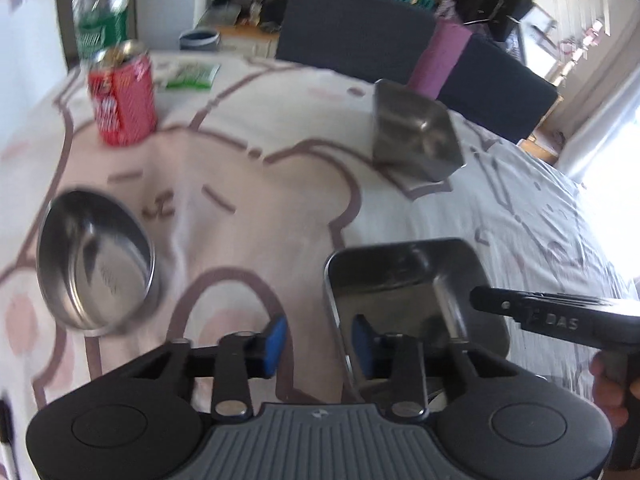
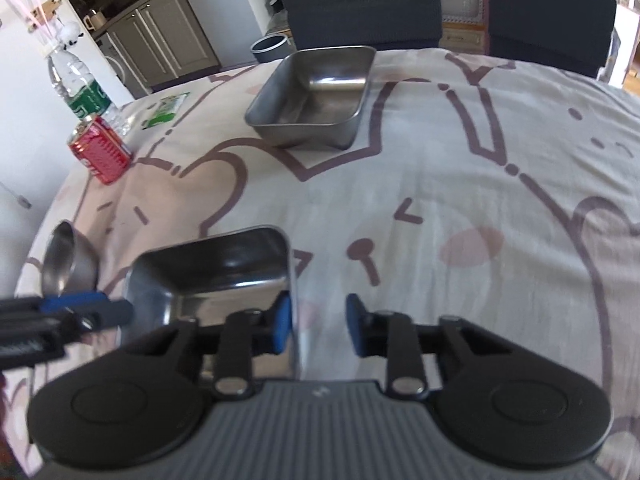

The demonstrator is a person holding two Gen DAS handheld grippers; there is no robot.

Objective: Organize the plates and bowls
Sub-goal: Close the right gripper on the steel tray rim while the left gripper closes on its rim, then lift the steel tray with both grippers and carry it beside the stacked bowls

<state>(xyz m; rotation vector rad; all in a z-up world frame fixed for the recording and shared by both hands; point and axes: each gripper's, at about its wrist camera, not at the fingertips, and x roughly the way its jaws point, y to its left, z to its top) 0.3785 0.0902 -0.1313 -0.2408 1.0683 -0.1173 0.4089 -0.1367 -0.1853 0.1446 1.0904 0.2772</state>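
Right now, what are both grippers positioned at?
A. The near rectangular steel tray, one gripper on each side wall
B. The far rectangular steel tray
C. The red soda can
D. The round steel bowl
A: the left gripper straddles the left wall of the near tray and the right gripper straddles its right wall, while the round bowl, the can and the far tray stand apart, untouched.
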